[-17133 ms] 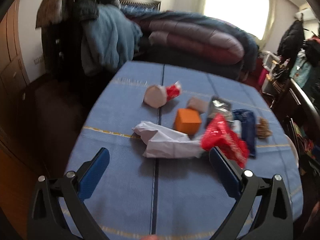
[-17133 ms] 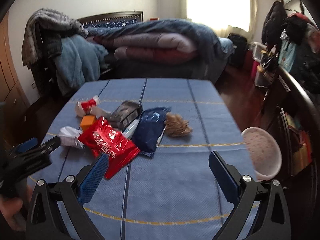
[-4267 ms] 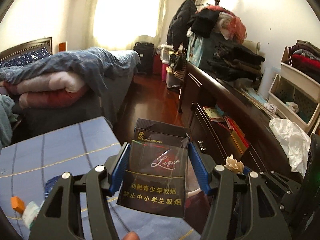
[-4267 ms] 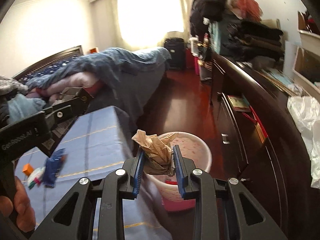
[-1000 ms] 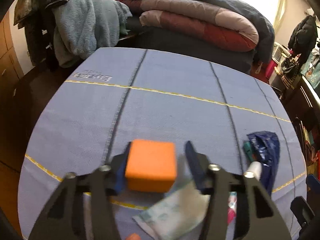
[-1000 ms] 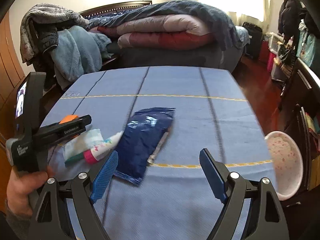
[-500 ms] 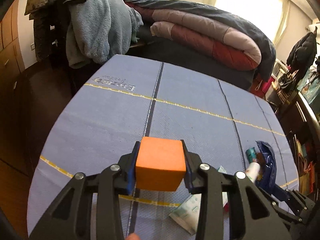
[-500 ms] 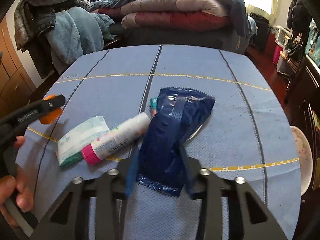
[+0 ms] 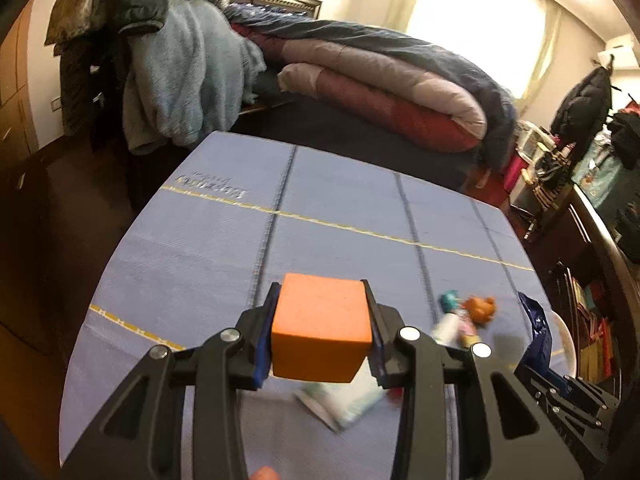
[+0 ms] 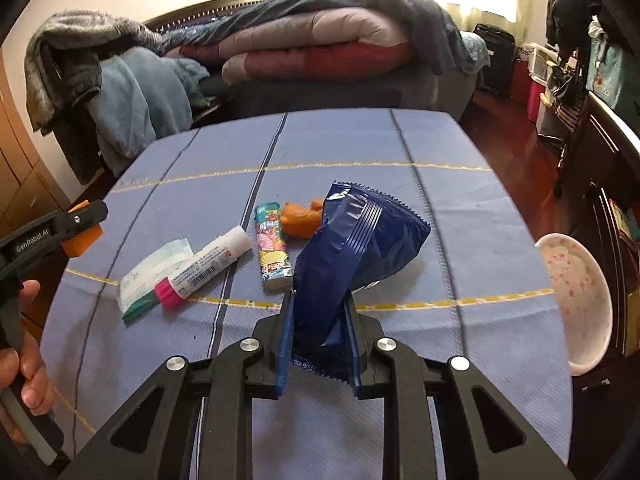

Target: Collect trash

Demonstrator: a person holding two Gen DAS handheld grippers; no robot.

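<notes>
The left gripper (image 9: 320,330) clamps a square orange foam block (image 9: 320,332) above the blue tablecloth (image 9: 340,208). The right gripper (image 10: 318,344) pinches a crinkled dark-blue foil wrapper (image 10: 352,256) by its lower end, long axis rising up and away, beside the pink speckled bin (image 10: 576,296).

Daylight floods from the blown-out window (image 9: 476,20); edges bend fisheye-style, corners go dark, and the left view smears with motion blur.
</notes>
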